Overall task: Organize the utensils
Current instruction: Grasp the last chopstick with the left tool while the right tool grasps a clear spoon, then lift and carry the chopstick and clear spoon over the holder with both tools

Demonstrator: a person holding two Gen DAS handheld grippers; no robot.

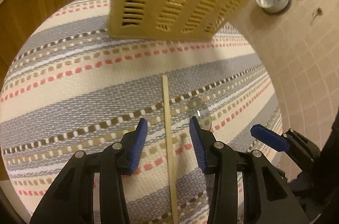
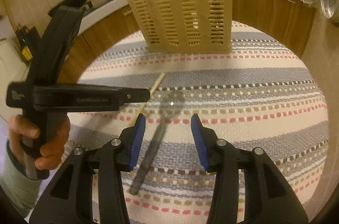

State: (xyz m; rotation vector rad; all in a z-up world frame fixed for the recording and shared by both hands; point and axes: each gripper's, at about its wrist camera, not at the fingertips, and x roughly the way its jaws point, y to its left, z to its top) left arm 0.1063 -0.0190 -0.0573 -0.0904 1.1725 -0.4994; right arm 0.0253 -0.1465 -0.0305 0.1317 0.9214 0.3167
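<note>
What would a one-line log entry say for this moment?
left claw: open, over chopstick | right claw: open, over spoon | basket: upright on mat

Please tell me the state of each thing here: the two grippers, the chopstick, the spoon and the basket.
Left gripper: open, either side of the chopstick.
Right gripper: open, over the spoon.
Chopstick: flat on the mat.
Spoon: flat on the mat, not gripped.
Basket: upright.

Both grippers (image 1: 168, 137) (image 2: 168, 130): black plastic linkages, silver screws, ribbed blue pads (image 2: 137, 139). Hand (image 2: 42, 139): bare skin, pale green sleeve (image 2: 14, 183).
</note>
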